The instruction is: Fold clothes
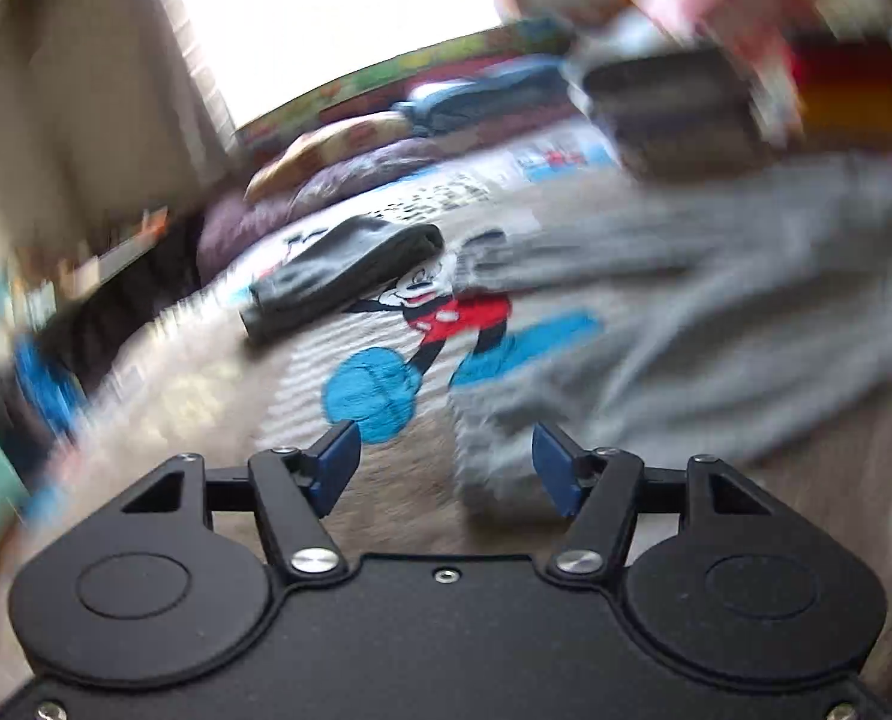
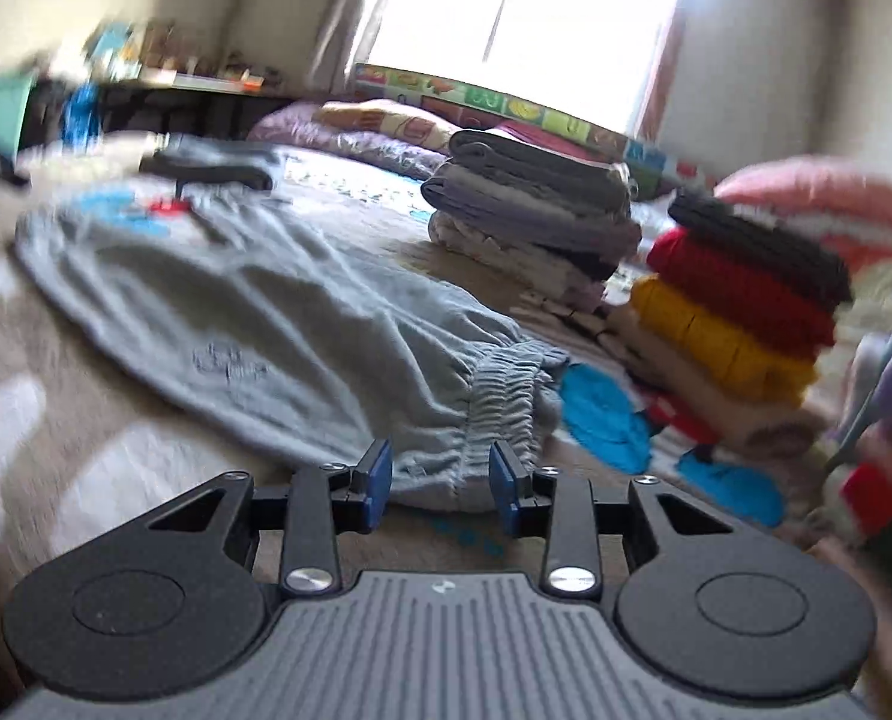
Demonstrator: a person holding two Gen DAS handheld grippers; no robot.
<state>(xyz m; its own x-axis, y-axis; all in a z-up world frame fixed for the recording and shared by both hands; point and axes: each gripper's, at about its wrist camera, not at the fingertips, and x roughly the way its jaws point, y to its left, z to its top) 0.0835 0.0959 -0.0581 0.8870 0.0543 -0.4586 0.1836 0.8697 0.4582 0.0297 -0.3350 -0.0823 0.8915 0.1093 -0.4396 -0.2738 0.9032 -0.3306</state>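
Grey sweatpants [image 2: 254, 312] lie spread on a bed with a cartoon-mouse cover [image 1: 434, 312]. Their elastic waistband [image 2: 505, 402] lies just ahead of my right gripper [image 2: 441, 483], which is open and empty with the waistband edge between its blue pads. In the left wrist view the grey pants [image 1: 715, 312] stretch to the right, blurred. My left gripper [image 1: 446, 462] is open and empty, with a pant end just ahead of its right finger. A folded dark garment [image 1: 344, 270] lies on the cover farther back.
A stack of folded grey and white clothes [image 2: 529, 222] and a stack of black, red, yellow and beige ones [image 2: 739, 312] stand to the right. Pillows [image 1: 350, 144] and a colourful board [image 2: 493, 99] sit by the window. Cluttered shelves line the left wall.
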